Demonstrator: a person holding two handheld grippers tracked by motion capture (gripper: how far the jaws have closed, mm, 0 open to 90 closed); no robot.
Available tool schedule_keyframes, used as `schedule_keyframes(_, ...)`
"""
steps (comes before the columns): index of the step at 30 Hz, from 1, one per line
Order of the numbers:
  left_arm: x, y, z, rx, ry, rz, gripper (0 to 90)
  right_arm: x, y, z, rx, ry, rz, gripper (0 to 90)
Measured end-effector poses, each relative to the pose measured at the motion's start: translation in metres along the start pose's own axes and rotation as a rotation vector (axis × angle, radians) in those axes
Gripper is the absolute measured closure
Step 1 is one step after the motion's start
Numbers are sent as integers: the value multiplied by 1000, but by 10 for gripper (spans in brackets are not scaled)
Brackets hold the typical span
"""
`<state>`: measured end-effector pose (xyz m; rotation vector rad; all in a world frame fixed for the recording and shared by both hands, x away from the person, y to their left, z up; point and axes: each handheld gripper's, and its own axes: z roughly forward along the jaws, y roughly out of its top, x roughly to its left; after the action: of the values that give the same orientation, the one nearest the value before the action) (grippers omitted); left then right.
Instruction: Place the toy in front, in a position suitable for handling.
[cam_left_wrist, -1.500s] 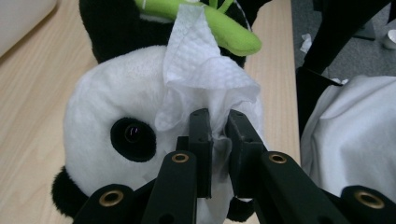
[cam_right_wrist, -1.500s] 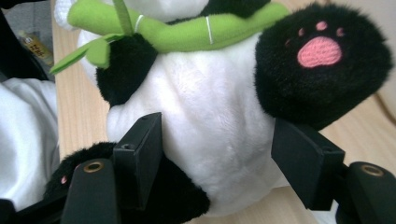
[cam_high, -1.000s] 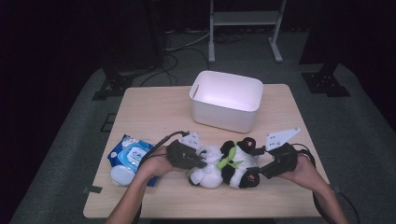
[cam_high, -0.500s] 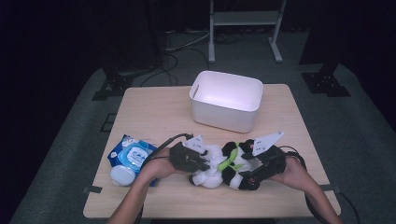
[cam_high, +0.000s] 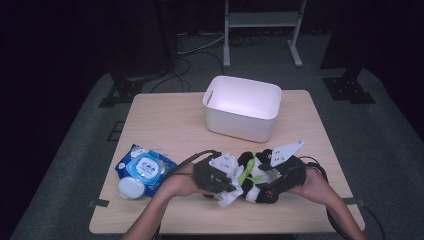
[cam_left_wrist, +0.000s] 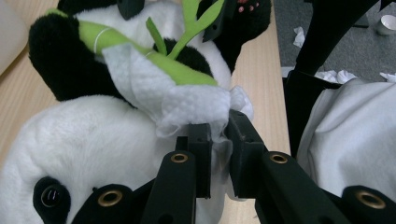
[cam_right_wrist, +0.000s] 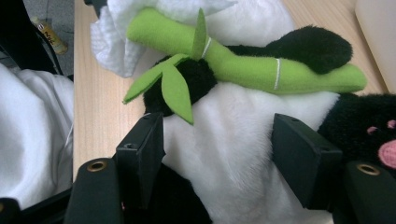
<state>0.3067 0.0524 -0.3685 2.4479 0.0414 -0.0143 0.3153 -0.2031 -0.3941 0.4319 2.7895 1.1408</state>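
Your left tool (cam_left_wrist: 219, 135) is pinched tight on a white wipe (cam_left_wrist: 187, 100) pressed against the plush panda (cam_high: 255, 177) lying at the counter's (cam_high: 170, 125) near edge. Your right tool (cam_right_wrist: 217, 154) looks clamped around its belly, though fur hides the pads.

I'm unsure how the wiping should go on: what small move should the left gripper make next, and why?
Probably drag the wet wipe along the green bamboo: the left gripper pinches it there, while the right gripper steadies the panda toy.
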Motion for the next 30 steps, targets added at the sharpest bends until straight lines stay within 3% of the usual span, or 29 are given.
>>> schedule_keyframes(6, 0, 0, -10, -3, 11, 1, 803, 0, 0, -1, -3, 5, 2, 336)
schedule_keyframes(11, 6, -11, -20, -3, 34, -31, 804, 0, -1, -1, -6, 8, 3, 335)
schedule_keyframes(23, 39, -64, -37, -15, 110, -207, 804, -1, -1, -1, -11, 11, 4, 333)
schedule_keyframes(30, 51, -80, -34, -3, 128, -267, 803, -1, -3, -1, -16, 18, 4, 333)
